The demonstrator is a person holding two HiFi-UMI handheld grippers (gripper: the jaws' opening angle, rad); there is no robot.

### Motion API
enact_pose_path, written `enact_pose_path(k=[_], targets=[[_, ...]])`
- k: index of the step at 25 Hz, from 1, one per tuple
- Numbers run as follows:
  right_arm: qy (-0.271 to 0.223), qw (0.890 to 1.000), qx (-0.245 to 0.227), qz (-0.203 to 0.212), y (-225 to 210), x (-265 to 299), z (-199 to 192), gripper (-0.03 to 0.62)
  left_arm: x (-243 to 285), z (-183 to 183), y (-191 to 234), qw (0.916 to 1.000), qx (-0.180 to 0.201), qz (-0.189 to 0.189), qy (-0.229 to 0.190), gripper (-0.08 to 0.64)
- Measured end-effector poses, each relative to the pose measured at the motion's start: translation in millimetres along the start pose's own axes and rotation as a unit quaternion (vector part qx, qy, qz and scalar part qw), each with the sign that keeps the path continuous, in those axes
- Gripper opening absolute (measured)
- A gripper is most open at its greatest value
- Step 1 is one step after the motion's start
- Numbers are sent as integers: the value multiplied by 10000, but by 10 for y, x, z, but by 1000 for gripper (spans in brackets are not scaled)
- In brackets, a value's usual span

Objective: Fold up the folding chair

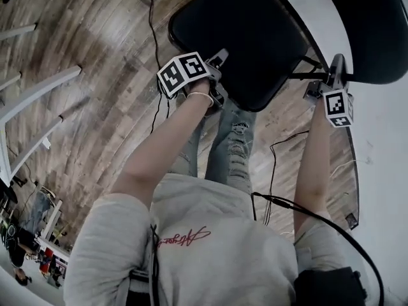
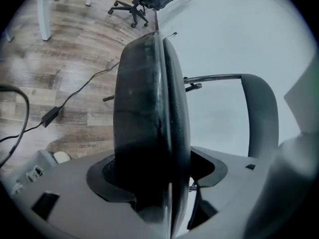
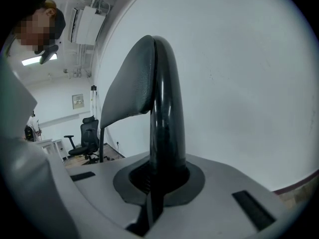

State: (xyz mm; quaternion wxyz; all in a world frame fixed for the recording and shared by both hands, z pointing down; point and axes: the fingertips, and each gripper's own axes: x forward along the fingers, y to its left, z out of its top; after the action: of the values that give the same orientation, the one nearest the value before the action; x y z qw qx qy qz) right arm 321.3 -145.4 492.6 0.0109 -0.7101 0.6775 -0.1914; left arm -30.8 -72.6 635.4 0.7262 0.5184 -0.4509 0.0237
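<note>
step: both grabs look set, so I'd say we're right at the actual fold, with the seat (image 1: 248, 37) not up against the backrest (image 1: 376, 30) yet
where it is: folding chair (image 1: 280, 18) stands on the wood floor (image 1: 95, 56) right in front of the person's legs, with its back close to the white wall (image 1: 389, 171)
left gripper (image 1: 215, 61): clamped on the near edge of the seat; its own view shows the pad edge-on between the jaws, cushion on one side and hard pan on the other
right gripper (image 1: 336, 65): jaws closed snug round the black frame tube (image 3: 167, 133) beside the backrest
which way it points: the chair faces the person, seat front toward the knees, backrest on the far side by the wall
long axis: the seat runs from the left gripper away toward the backrest, up and right in the head view; the frame tube rises more or less upright from the right gripper and curves over at the top
next move, imo: swing the seat's front edge up and in toward the backrest while the right side just holds the frame steady, so the legs can close
watch out: there's a cable (image 1: 153, 30) on the floor near the chair, and the legs could skate on the wood if the frame isn't held firm
</note>
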Motion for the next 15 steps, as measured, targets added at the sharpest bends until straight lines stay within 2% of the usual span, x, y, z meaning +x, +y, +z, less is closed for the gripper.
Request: enact_pose_path(k=[7,15], targets=[[386,9986,-182,319,49,150,67,14,-106,69,-554,9976,-209,652,-92,340],[334,9964,-215,754,-193,521,461,15,162,229,-1588,9956,-176,713,-575,267]])
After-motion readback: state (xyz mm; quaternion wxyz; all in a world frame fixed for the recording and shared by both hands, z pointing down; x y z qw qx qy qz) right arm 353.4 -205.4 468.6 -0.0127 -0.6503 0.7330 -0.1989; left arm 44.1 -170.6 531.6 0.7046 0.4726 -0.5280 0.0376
